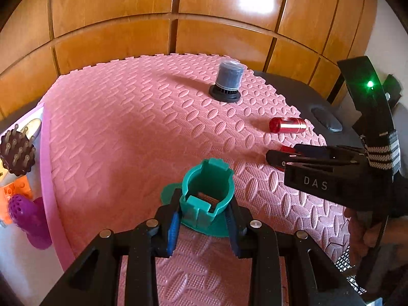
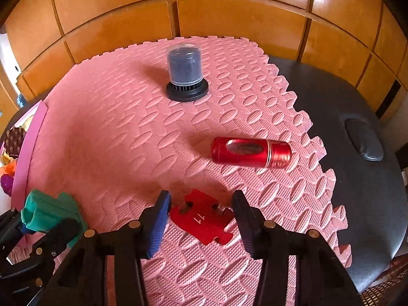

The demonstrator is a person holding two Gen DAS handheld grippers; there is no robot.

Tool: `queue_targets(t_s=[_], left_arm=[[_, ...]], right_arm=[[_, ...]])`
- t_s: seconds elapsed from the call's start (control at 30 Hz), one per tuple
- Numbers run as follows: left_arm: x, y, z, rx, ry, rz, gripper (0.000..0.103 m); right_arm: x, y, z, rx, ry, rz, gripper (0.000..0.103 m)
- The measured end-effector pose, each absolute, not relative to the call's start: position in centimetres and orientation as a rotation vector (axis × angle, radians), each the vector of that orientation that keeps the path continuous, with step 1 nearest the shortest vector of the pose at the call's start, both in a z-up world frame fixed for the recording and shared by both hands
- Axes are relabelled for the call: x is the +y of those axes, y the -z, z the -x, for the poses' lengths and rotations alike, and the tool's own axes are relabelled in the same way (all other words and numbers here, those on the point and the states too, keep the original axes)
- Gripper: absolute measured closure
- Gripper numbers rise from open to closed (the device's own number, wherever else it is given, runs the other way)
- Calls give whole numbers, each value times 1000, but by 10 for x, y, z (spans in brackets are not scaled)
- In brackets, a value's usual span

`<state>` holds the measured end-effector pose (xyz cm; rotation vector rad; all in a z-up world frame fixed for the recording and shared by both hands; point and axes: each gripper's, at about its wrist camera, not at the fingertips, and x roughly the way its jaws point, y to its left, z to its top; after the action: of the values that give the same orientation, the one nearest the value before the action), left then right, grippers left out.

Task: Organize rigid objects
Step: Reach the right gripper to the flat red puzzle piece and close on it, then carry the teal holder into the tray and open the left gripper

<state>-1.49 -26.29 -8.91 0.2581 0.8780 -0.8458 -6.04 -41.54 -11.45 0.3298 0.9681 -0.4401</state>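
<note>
My left gripper [image 1: 202, 213] is shut on a teal plastic holder [image 1: 207, 195], which rests on the pink foam mat [image 1: 127, 132]. The holder also shows at the lower left of the right wrist view [image 2: 48, 214]. My right gripper [image 2: 201, 204] is open, its fingers either side of a flat red puzzle piece [image 2: 204, 220] on the mat. A red metallic cylinder [image 2: 251, 152] lies on its side beyond it. A clear-capped dark cylinder on a black base [image 2: 185, 72] stands upright at the far side.
A pink-rimmed white tray [image 1: 47, 178] at the left holds a brown spiky brush [image 1: 17, 154], a purple piece [image 1: 29, 216] and an orange piece. The mat lies on a black padded table [image 2: 357, 178]. Wooden cabinet doors stand behind.
</note>
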Motion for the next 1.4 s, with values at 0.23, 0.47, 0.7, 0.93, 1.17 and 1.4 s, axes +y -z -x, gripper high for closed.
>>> queue_targets(t_s=[0.23, 0.47, 0.7, 0.93, 1.17, 1.4], left_arm=[[-262, 89, 13, 880, 851, -258, 71], [-262, 86, 14, 893, 845, -248, 72], [-251, 73, 14, 883, 845, -199, 72], [-233, 44, 20, 841, 854, -159, 72], [-176, -1, 12, 777, 799, -47, 72], [-86, 6, -19, 828, 568, 32, 72]], right_arm=[[-411, 112, 64, 953, 448, -316, 53], [-411, 113, 62, 950, 448, -305, 54], [-410, 113, 62, 940, 446, -294, 54], [-409, 114, 62, 933, 439, -268, 54], [-409, 114, 61, 932, 435, -262, 54], [-409, 114, 61, 932, 435, -264, 54]])
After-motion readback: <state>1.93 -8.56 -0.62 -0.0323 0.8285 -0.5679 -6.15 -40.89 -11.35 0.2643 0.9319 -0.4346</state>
